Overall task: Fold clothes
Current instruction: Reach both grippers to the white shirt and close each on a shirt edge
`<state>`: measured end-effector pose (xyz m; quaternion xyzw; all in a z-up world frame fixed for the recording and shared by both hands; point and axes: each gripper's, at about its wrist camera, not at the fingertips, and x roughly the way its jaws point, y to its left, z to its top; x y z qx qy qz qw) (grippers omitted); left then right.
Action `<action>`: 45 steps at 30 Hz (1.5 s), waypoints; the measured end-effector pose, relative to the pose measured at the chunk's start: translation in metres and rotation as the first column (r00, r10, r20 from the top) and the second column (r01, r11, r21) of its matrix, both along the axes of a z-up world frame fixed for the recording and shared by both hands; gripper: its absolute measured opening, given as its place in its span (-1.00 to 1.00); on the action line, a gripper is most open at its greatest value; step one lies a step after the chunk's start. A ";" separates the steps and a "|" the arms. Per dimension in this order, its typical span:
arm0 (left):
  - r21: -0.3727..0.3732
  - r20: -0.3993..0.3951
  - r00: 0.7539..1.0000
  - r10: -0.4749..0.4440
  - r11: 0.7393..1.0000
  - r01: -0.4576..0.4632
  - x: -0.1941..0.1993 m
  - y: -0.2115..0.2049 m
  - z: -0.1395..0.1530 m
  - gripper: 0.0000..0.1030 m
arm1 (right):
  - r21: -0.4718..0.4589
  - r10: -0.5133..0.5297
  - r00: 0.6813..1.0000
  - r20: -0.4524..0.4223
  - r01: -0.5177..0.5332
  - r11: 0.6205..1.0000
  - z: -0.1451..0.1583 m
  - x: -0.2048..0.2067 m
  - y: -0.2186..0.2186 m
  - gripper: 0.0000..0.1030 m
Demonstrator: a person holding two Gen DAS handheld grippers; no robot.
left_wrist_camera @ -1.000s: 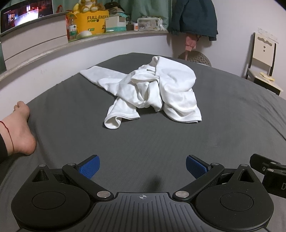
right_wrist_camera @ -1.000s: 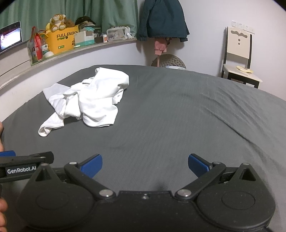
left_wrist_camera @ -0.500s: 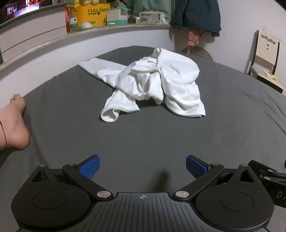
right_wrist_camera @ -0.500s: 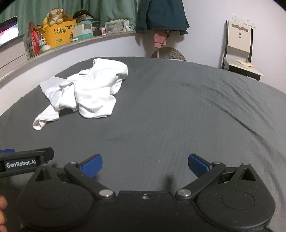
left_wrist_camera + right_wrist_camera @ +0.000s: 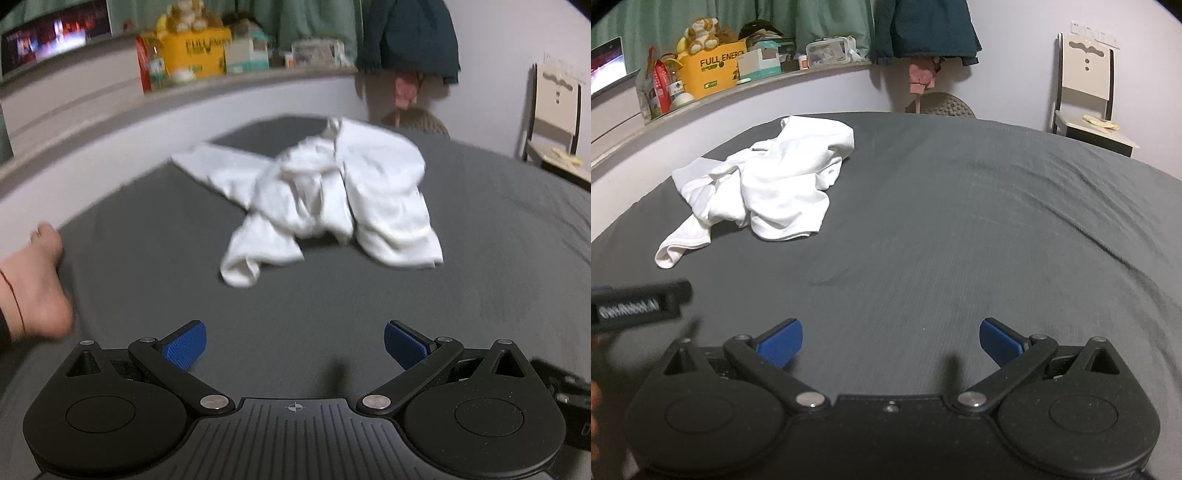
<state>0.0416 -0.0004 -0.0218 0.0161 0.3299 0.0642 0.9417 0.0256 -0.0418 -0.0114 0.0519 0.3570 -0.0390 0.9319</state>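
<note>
A crumpled white garment (image 5: 325, 199) lies in a heap on the dark grey bed (image 5: 498, 240), ahead of my left gripper (image 5: 294, 343) and well short of its blue pads. That gripper is open with nothing between its fingers. In the right wrist view the same white garment (image 5: 768, 184) sits far to the upper left, and my right gripper (image 5: 891, 341) is open over bare sheet. The left gripper's black body (image 5: 639, 304) shows at the left edge there.
A person's bare foot (image 5: 33, 288) rests on the bed at the left. A shelf (image 5: 738, 74) with boxes and a plush toy runs behind the bed. A dark jacket (image 5: 923, 29) hangs on the wall; a white chair (image 5: 1086, 92) stands at the right.
Both grippers have tilted and shifted slightly, so the garment sits a little lower in both views. The left view is now blurred by motion. The garment itself has not moved.
</note>
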 end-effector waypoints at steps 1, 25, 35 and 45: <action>0.016 0.014 1.000 -0.008 1.000 0.008 0.004 0.001 0.004 1.00 | 0.002 -0.009 1.000 -0.001 0.009 1.000 0.000 0.002 -0.001 1.00; -0.350 0.135 0.990 -0.044 0.932 0.089 0.185 0.045 -0.014 0.16 | 0.041 -0.002 0.999 0.038 0.000 0.999 -0.027 0.020 -0.013 1.00; -0.474 0.208 0.978 -0.006 0.874 0.106 0.193 0.047 -0.028 -0.85 | 0.086 -0.007 0.997 0.083 -0.001 0.996 -0.020 0.037 -0.012 1.00; -0.198 0.412 0.760 -0.503 0.765 0.613 0.112 -0.063 0.014 -0.91 | 0.130 -0.096 0.979 0.181 0.072 0.989 0.030 0.038 -0.084 1.00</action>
